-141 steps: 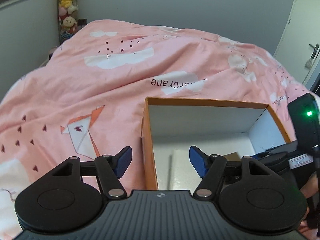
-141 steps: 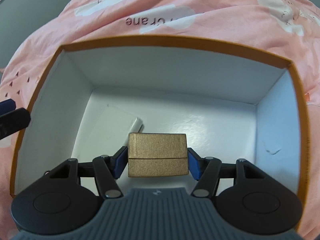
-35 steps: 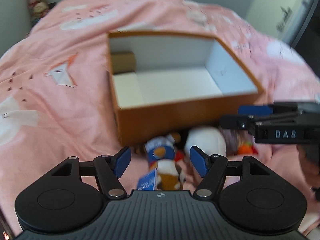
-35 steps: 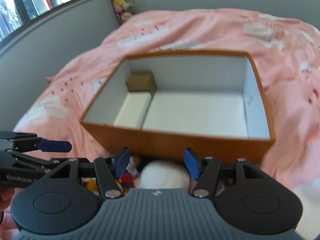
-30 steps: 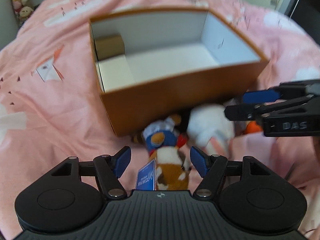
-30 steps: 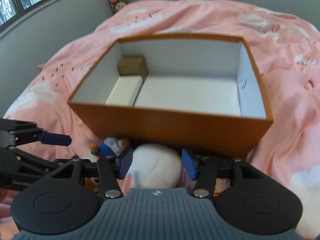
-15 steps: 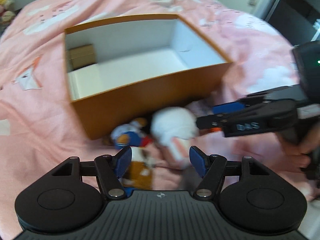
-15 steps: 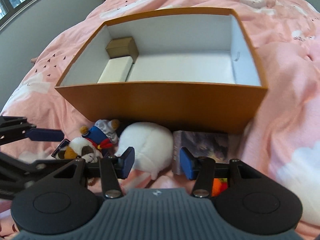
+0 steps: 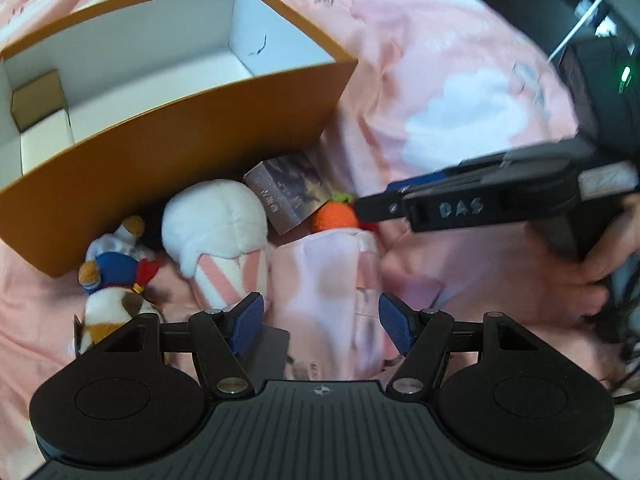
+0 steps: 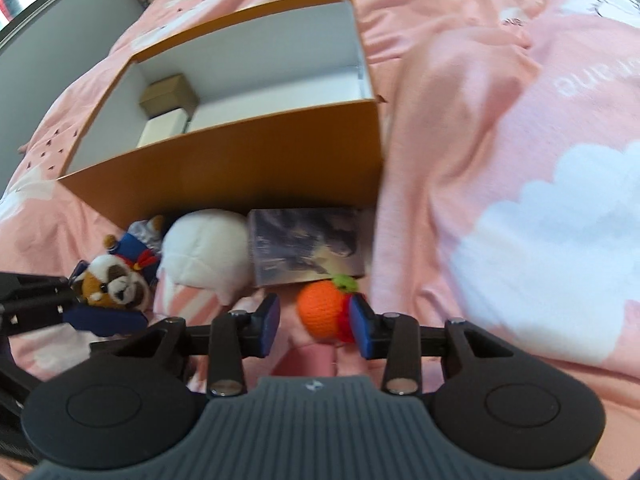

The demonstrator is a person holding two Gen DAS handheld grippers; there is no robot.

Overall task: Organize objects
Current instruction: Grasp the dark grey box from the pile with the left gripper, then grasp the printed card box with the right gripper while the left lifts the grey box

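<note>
Crochet orange [image 10: 322, 314] sits between the spread fingers of right tool [image 10: 314, 319], not yet clamped; judged light and soft, best pinched across its middle. Left tool [image 9: 320, 319] is released over a pink pouch [image 9: 324, 276].

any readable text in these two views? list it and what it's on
"DAS": raised letters on the side of the right gripper, left wrist view.
Partial upside-down print, roughly "ane": pink duvet, right wrist view; rest cut off.
Printing on the dark picture box: too blurred to read.
</note>
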